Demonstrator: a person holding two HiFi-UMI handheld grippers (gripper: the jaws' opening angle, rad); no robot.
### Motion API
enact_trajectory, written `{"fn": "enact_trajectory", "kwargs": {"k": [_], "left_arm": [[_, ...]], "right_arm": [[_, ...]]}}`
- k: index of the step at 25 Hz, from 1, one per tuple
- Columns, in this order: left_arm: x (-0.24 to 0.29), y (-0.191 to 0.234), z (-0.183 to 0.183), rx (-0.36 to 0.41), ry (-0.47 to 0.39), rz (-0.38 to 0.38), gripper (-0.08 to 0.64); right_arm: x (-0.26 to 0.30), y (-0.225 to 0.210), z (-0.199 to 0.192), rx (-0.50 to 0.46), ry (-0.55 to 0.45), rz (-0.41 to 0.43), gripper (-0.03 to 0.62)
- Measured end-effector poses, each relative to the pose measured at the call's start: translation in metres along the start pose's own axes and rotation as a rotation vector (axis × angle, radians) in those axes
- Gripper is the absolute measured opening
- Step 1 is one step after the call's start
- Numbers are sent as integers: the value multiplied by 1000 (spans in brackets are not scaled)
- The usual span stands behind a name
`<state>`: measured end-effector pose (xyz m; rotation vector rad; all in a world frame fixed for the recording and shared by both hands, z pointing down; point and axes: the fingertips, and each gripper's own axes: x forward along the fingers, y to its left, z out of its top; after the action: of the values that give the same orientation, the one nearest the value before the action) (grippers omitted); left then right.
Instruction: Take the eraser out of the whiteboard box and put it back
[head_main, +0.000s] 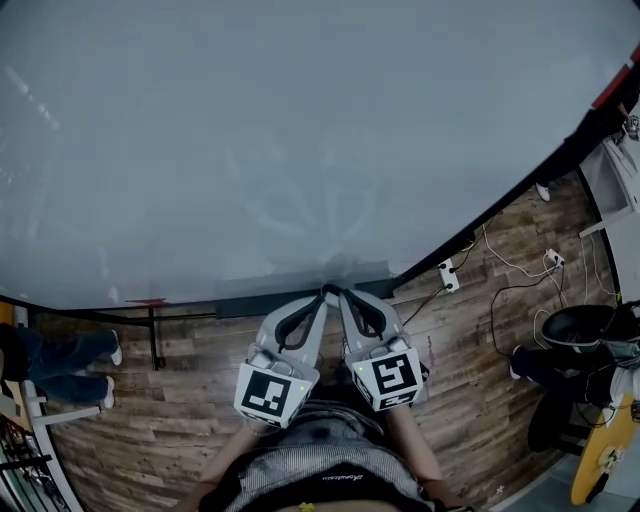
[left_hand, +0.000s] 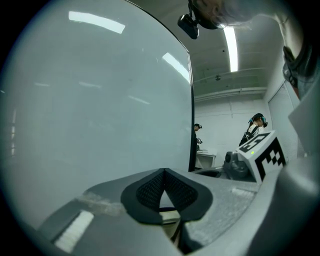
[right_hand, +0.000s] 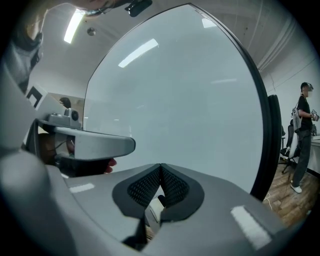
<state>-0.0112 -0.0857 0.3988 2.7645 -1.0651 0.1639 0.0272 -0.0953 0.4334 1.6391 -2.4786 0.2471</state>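
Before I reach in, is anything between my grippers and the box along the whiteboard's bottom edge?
Nothing visible. The left gripper and right gripper, both shut and empty, sit tips-first by the box under the whiteboard. The eraser is not in view.

Office, likely — whiteboard (head_main: 250, 130) (wood floor (head_main: 480, 330)).

Power strip (head_main: 449, 274) on wood floor (head_main: 200, 400)

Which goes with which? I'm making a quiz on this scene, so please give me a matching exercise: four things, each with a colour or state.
Things:
1 whiteboard
2 floor
3 right gripper
4 marker cube

Descriptions:
a black-and-white squares
b brown wood planks
c jaws shut, nothing held
d pale grey, glossy

Pairs: 1-d, 2-b, 3-c, 4-a
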Motion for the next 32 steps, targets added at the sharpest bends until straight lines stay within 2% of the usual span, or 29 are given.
{"fn": "enact_trajectory", "kwargs": {"k": [9, 25, 32], "left_arm": [[-7, 6, -9, -16, 23, 30, 2], [-11, 2, -20, -36, 53, 38, 2], [-14, 4, -21, -36, 50, 62, 2]], "right_arm": [[7, 4, -25, 12, 68, 30, 2], [9, 5, -57, -36, 177, 56, 5], [11, 3, -63, -93, 213, 112, 142]]}}
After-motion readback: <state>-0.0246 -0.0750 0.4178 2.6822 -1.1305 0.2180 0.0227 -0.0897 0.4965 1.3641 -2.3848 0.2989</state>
